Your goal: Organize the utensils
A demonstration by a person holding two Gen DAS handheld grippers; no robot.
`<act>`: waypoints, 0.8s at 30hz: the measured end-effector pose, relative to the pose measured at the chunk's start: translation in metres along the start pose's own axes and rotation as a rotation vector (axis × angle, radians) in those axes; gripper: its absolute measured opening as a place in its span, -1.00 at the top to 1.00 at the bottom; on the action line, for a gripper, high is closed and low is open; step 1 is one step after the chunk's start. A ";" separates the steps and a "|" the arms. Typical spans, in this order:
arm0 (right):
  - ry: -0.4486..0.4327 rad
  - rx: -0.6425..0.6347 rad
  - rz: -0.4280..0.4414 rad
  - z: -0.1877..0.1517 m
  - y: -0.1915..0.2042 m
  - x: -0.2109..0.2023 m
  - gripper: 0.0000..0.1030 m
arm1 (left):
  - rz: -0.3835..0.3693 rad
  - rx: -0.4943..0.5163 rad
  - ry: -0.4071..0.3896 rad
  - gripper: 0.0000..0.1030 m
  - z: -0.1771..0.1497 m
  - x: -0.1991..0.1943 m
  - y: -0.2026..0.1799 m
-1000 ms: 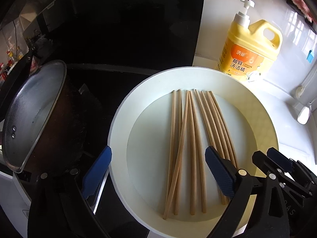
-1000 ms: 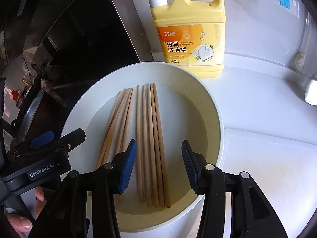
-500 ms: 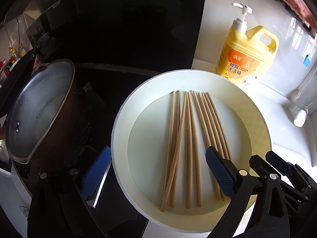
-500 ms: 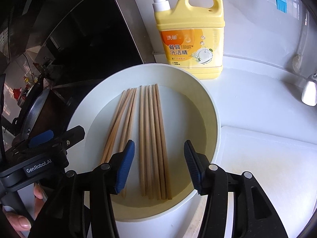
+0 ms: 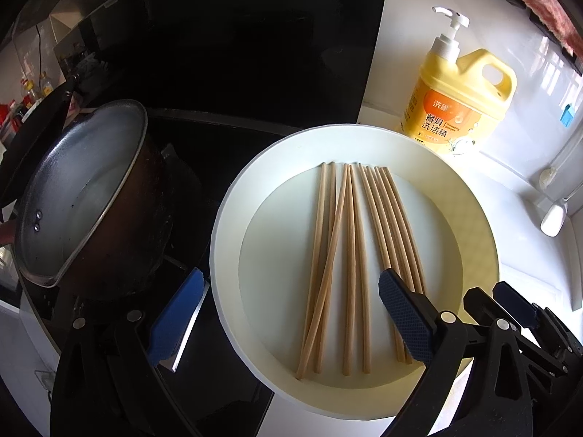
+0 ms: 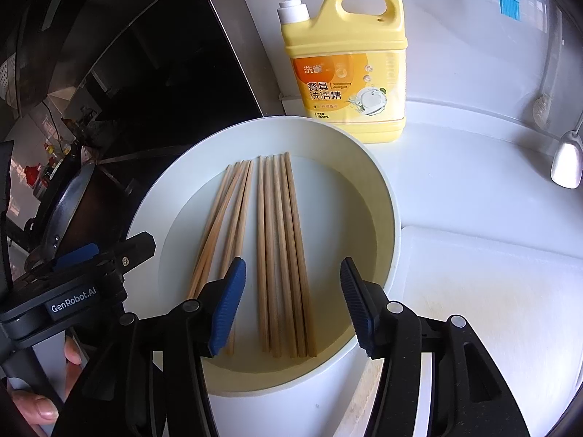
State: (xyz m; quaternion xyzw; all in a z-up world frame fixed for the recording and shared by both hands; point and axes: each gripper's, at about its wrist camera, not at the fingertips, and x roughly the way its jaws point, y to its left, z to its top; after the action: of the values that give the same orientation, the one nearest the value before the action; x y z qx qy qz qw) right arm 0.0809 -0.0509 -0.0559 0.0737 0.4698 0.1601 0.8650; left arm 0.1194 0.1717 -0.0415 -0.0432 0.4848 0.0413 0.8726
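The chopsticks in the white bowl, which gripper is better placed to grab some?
Probably right: the right gripper, open, frames the tidy chopsticks. The left gripper straddles the bowl rim.

A big white bowl (image 5: 484,218) holds wooden chopsticks (image 5: 349,266) lying side by side. The left gripper (image 5: 288,320) hangs wide open over it. A pot (image 5: 83,196) sits left, a yellow soap bottle (image 5: 455,105) behind.

Home kitchen. Evidence: black cooktop (image 5: 226,138) carrying a metal pot (image 5: 83,196); white tabletop (image 6: 473,189); yellow pump bottle of dish detergent (image 6: 349,69); white bowl (image 6: 386,218) holding wooden chopsticks (image 6: 280,251); white cutting board (image 6: 492,309).
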 end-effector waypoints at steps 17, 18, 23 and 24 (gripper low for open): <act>0.005 0.001 0.003 -0.002 0.001 -0.002 -0.01 | 0.047 -0.013 0.028 -0.88 -0.002 0.005 0.001; 0.006 0.000 0.004 -0.002 0.001 -0.003 -0.01 | 0.050 -0.015 0.029 -0.88 -0.002 0.005 0.001; 0.010 -0.002 0.003 -0.003 0.004 -0.003 -0.02 | 0.053 -0.014 0.025 -0.88 -0.003 0.003 0.002; 0.011 -0.003 0.002 -0.003 0.005 -0.004 -0.01 | 0.054 -0.013 0.022 -0.88 -0.004 0.003 0.002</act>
State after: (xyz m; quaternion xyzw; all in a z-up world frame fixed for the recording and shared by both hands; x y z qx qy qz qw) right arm 0.0753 -0.0479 -0.0535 0.0721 0.4742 0.1622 0.8623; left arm 0.1177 0.1735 -0.0459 -0.0364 0.4952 0.0676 0.8654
